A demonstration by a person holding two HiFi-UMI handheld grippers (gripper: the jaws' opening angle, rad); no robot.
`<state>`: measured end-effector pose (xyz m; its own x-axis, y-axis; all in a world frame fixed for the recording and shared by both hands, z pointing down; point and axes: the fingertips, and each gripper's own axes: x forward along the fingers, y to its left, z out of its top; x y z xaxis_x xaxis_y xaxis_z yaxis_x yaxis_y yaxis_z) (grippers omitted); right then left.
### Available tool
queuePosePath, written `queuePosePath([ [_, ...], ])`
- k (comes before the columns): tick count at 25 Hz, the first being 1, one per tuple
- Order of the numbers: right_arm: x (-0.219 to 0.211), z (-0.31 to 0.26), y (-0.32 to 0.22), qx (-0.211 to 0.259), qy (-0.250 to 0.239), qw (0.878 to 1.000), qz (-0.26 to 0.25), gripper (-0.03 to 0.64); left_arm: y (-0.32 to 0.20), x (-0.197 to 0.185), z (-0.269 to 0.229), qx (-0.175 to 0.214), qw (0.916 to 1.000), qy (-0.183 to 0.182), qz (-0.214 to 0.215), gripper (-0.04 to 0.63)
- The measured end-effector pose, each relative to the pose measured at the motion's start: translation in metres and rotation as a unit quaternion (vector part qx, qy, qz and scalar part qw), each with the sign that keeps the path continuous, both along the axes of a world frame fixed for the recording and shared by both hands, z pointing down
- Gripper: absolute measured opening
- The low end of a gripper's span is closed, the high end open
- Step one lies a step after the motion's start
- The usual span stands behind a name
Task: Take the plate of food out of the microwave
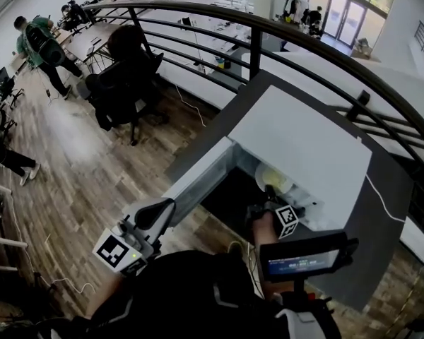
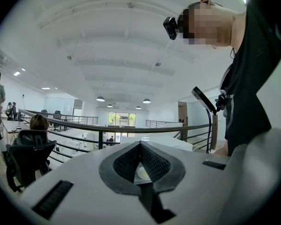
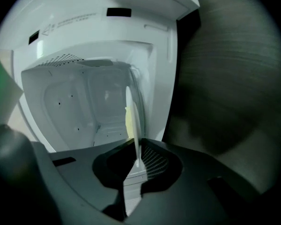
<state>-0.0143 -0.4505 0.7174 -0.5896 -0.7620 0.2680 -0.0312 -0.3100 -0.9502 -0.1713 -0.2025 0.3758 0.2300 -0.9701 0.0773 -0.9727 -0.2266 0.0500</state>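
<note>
Plate of food sits just inside the open microwave, rim pinched in the right claw (left claw closed, empty); grasp made, next probably a level, steady pull outward.

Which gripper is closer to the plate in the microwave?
Right. The right gripper pinches the plate by its rim at the microwave opening; the left gripper is off to the side by the open door.
</note>
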Motion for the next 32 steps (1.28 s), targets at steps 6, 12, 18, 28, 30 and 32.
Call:
queuePosePath([
  [6, 0.000, 0.003, 0.010, 0.002, 0.009, 1.000, -0.005, 0.025, 0.014, -0.003, 0.001, 0.005, 1.0000, -0.001, 0.005, 0.005],
  [12, 0.003, 0.006, 0.024, 0.012, 0.020, 1.000, -0.020, 0.021, 0.021, -0.005, 0.003, 0.009, 0.9999, -0.002, 0.015, 0.005],
  [18, 0.005, -0.003, 0.039, 0.032, 0.005, 0.999, -0.030, 0.021, 0.024, 0.003, 0.007, 0.009, 0.9993, 0.006, 0.035, 0.005],
  [28, -0.002, -0.035, 0.079, 0.043, -0.020, 0.997, -0.064, 0.021, 0.019, 0.013, 0.017, 0.010, 0.9966, 0.026, 0.077, 0.005],
  [30, -0.003, -0.043, 0.086, 0.048, -0.028, 0.996, -0.071, 0.021, 0.017, 0.014, 0.017, 0.010, 0.9962, 0.030, 0.082, 0.005],
  [32, -0.006, -0.050, 0.094, 0.051, -0.036, 0.995, -0.076, 0.021, 0.015, 0.014, 0.018, 0.010, 0.9955, 0.033, 0.088, 0.005],
])
